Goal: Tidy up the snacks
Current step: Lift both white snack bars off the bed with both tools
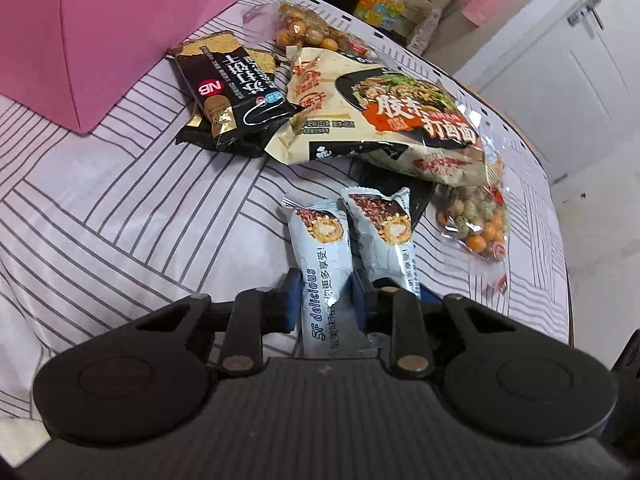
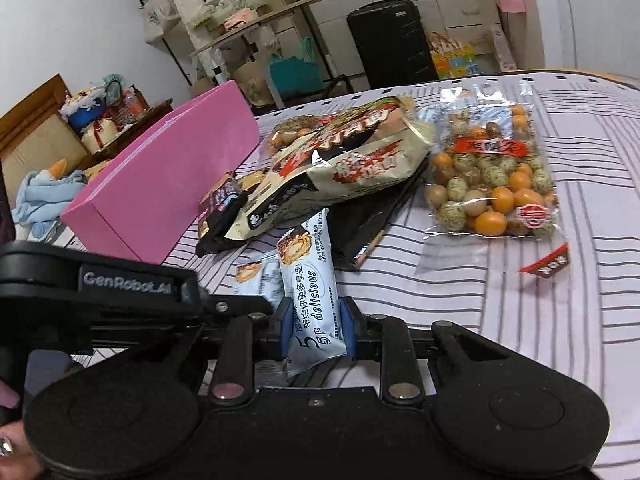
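Snacks lie in a loose heap on the grey-striped white cloth surface (image 1: 100, 216), and the task's things in hand are two pale-blue foil-wrapped wafer rolls lying side by side at the near edge of the heap.

Farthest left stands the pink cardboard box (image 1: 80, 40), near the pile and probably where they belong. Next come the black cracker packets (image 1: 236, 100), then the big cream noodle bag (image 1: 380, 116), puffy and crinkly, resting partly over its neighbours.

The left gripper (image 1: 326, 300) has its jaws pinched on the near end of the left wafer roll (image 1: 320, 256). The right gripper (image 2: 316, 320) has its jaws pinched the same way on the right wafer roll (image 2: 308, 276). These rolls look light, the film slick and soft, the wafer inside likely brittle; a hold across the flat crimped end or low on the body seems safer than squeezing the middle.

Farthest right sits the clear bag of coated nuts (image 2: 492, 176), lumpy, shifting and heavier, best taken by its sealed top.
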